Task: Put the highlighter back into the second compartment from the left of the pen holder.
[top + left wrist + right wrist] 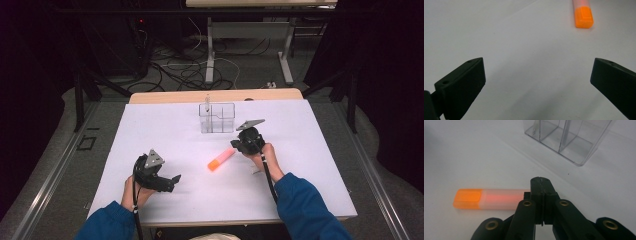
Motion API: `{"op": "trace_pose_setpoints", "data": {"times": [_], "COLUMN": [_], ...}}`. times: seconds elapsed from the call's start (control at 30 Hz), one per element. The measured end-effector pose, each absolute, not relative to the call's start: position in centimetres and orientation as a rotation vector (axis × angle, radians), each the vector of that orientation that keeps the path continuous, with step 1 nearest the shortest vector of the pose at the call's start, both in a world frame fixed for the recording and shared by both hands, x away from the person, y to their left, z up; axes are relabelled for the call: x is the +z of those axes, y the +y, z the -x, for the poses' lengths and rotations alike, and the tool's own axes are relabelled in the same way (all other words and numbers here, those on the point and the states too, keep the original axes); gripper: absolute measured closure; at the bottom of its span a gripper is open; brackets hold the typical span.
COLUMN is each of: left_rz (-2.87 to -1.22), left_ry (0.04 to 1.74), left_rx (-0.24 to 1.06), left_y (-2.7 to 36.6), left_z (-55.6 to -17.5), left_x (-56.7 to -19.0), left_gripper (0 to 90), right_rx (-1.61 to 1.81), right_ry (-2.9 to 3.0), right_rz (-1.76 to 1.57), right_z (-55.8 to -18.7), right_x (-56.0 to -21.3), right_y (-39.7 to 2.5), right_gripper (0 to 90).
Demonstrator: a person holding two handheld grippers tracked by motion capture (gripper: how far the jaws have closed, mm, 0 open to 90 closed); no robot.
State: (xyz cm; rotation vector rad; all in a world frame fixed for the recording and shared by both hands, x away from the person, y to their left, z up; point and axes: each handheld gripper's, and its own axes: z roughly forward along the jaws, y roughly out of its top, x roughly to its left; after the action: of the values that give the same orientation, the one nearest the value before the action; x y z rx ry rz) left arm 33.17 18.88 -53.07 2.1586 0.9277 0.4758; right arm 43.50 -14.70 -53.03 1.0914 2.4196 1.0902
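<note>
An orange highlighter [221, 159] lies flat on the white desk [150, 130], long axis diagonal. The right tongs [235, 143] sit at its far end — jaws pressed together, empty. The left tongs [172, 181], wide open and empty, are farther away.

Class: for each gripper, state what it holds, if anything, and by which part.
Nothing is held. The left gripper is open, and the right gripper is shut beside the orange translucent plastic highlighter.
</note>
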Motion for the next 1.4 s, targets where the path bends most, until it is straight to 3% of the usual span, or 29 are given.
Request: {"op": "trace_pose_setpoints", "data": {"times": [0.63, 1.4], "left_rz": [-2.181, -2.182], "left_ry": [0.921, 0.896], "left_rx": [0.480, 0.492], "left_y": [18.5, 18.5], "left_z": [-33.2, -33.0], "left_x": [-53.2, -53.0], "left_gripper": [0.0, 0.0], "right_rx": [0.857, 0.781], "right_ry": [2.495, 2.586], "right_rz": [-1.030, -1.084], "right_z": [-45.5, -42.5], "right_x": [-54.6, -54.3], "right_y": [-12.1, -12.9], "right_gripper": [90.0, 90.0]}}
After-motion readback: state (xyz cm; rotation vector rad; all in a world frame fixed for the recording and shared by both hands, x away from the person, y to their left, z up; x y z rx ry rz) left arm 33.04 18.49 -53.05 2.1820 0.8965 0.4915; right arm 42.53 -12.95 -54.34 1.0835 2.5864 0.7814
